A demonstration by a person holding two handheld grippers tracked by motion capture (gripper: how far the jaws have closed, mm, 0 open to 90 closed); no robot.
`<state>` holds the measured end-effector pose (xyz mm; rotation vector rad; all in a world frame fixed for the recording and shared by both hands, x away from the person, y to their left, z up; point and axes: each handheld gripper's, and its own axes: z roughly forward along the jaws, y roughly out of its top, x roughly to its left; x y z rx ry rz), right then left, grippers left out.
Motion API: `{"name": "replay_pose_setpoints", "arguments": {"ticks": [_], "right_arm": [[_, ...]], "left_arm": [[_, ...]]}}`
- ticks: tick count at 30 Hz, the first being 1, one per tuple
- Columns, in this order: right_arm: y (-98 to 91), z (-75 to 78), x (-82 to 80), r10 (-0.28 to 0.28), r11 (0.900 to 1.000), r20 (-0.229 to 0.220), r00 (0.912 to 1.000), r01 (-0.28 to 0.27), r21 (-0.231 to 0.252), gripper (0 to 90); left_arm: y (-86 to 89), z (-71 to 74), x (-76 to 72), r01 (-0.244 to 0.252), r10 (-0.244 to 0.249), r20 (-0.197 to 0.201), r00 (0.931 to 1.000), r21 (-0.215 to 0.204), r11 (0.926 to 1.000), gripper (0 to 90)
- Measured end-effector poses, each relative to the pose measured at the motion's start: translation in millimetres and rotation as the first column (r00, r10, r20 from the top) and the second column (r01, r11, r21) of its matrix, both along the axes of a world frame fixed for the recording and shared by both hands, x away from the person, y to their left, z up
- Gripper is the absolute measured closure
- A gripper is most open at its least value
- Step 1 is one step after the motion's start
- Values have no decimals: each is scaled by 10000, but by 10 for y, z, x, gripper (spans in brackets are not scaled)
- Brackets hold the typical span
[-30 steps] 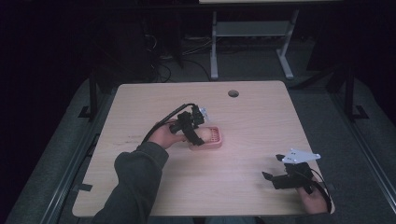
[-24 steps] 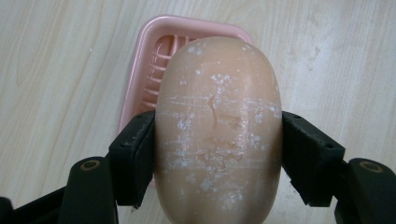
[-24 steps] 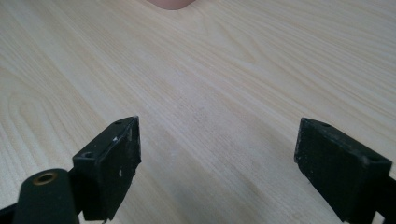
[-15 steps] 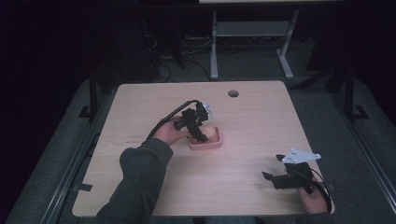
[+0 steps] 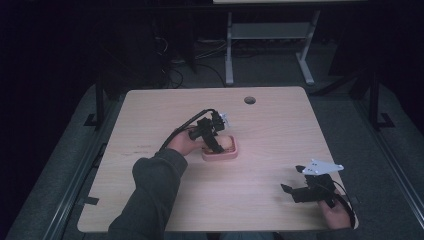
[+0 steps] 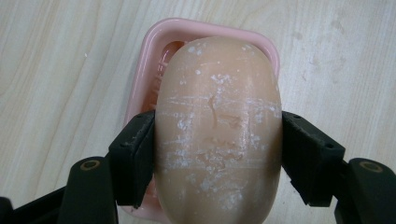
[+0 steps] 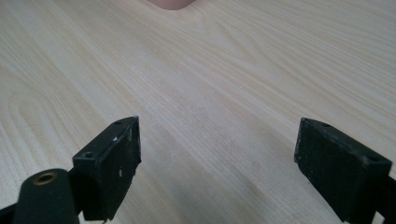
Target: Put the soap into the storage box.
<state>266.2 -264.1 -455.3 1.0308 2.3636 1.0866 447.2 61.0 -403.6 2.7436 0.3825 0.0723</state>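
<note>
A tan bar of soap [image 6: 218, 126], flecked with white, is clamped between the jaws of my left gripper [image 6: 218, 158], directly over a pink soap dish [image 6: 149, 70]. Whether the soap rests in the dish or hangs just above it I cannot tell. In the high view the left gripper [image 5: 216, 142] is over the soap dish [image 5: 220, 155] near the table's middle, the soap [image 5: 227, 144] showing beside it. My right gripper [image 5: 290, 192] rests low near the table's front right corner. Its jaws [image 7: 217, 163] stand wide apart with bare wood between them.
The wooden table [image 5: 280, 130] has a round cable hole [image 5: 249, 100] near its far edge. A pink edge of the soap dish [image 7: 170, 3] shows at the top of the right gripper view. Dark floor and a metal stand [image 5: 265, 35] lie beyond the table.
The left gripper has shifted a little right and toward the table's front edge over the soap dish, and the soap now shows there. The right gripper has stayed still.
</note>
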Motion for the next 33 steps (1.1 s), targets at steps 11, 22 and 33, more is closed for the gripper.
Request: {"name": "replay_pose_setpoints", "arguments": {"ticks": [11, 22, 33], "right_arm": [[-1, -1, 1, 12, 10000, -5, 10000, -12, -7, 141], [0, -1, 0, 14, 10000, -17, 10000, -14, -4, 141], [2, -2, -1, 27, 10000, -40, 10000, -27, -1, 141]], "left_arm": [[-15, -82, 47, -45, 47, -200, 9998, 94, 9999, 321], [-10, -104, 67, -107, 109, -217, 9997, 77, 9999, 320], [9, -115, 89, -203, 205, -383, 9991, 56, 9998, 318]]}}
